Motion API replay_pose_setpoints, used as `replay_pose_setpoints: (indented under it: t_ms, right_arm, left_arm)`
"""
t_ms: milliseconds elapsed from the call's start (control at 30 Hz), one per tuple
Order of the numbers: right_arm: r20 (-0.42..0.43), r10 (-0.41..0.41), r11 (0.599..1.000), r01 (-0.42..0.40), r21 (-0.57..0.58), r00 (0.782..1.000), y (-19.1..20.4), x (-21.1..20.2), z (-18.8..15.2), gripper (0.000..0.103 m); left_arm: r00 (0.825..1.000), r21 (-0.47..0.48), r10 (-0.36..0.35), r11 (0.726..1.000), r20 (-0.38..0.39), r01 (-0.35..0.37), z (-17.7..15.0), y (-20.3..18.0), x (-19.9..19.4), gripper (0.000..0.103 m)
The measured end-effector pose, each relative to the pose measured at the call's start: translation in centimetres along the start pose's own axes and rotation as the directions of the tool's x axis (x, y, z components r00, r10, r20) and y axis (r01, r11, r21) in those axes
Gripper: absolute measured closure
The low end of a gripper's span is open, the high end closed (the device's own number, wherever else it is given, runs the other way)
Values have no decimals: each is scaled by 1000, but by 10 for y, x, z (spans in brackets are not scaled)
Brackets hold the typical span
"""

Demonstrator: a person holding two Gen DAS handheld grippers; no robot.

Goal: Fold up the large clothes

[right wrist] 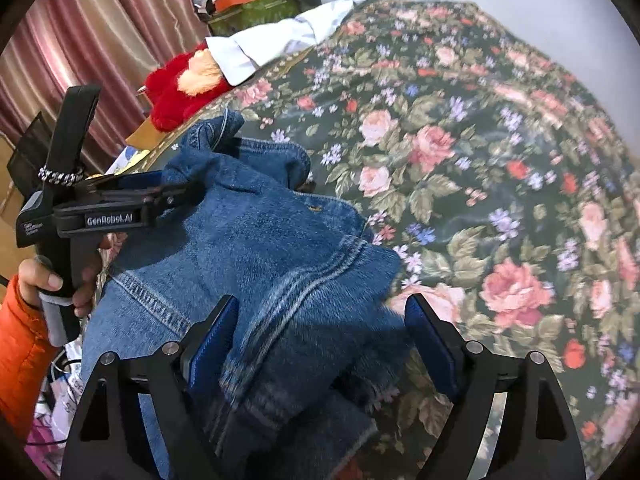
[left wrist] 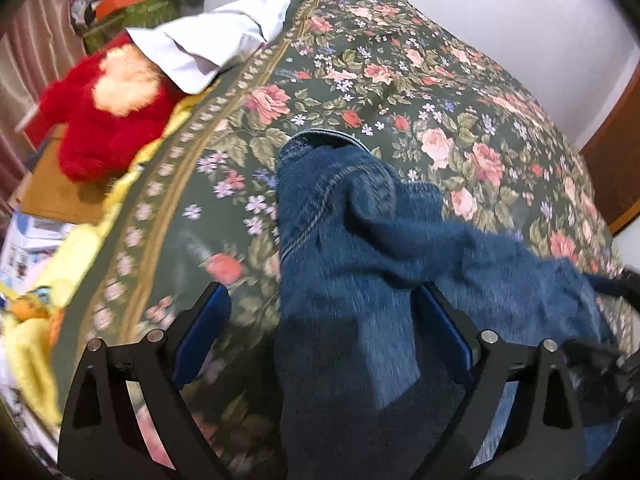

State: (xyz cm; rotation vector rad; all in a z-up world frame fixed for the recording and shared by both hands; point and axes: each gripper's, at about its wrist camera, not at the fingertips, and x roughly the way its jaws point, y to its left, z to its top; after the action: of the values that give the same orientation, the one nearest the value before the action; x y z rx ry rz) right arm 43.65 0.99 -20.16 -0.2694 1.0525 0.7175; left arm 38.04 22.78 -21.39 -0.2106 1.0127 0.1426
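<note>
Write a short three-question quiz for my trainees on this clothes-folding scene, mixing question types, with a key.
1. True or false: the blue denim jeans lie on a plain white sheet.
2. Multiple choice: in the right wrist view, the fingers of the right gripper are: A) pinched shut on denim; B) spread apart with denim between them; C) holding the red furry plush toy.
3. Short answer: what pale item lies at the far edge of the dark floral bedspread, beside the plush toy?

Key
1. False: they lie on the floral bedspread.
2. B
3. A white pillow.
</note>
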Motion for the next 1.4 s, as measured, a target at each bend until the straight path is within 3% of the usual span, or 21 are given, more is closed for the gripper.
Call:
replay_pose_setpoints:
  t_ms: [167,300,433,567,700,900,967,1067,1133,1200,1300,1400]
  right_arm:
    - [36,-43,999,43,10,998,5,-37,-10,20]
    - [106,-51,998,49,28,993,10,-78,-18,20]
    - [250,-40,999,33,31,967,29,-138,-26,20]
    - [402,-38,999,41,-1,915,55,-196,-35,20]
    - [562,-29,998,53,-27,827,85,-255,-57,20]
    - [701,-25,997,73,-39,712,122,-311,-94,20]
    - [735,-31,996,79,-31,677,133,-323,-110,20]
    - [768,-41,996,83,-16,640,145,-333,-130,20]
    - [775,-65,994,105,-1,629,152,-335,-141,17]
    - [772,-94,992,127,17,628,156,-334,-147,10]
    - [766,-127,989,136,51,631,158,-331,-155,0]
    - [754,-146,988,136,76,641,158,-330,-157,0]
  left_arm:
    - [995,68,86,994,50,-89,-16,-1,-48,12]
    - [988,43,52,997,143,-58,-28,2,-106,12]
    - [961,21,12,1000,276,-19,-40,-4,-173,12]
    - [907,32,-38,999,419,27,-54,-18,-243,12]
    - [832,69,-69,997,550,37,-77,-38,-305,12]
    - [720,88,-76,996,689,21,-122,-62,-363,12]
    - [696,85,-76,996,714,22,-136,-68,-374,12]
    - [676,66,-46,998,735,-3,-150,-75,-380,12]
    - [668,54,-24,998,743,-25,-158,-77,-383,12]
    - [665,39,-2,998,747,-41,-165,-79,-384,12]
    - [680,40,-8,999,733,-32,-173,-81,-380,11]
    - [679,23,14,999,734,-46,-180,-83,-376,7]
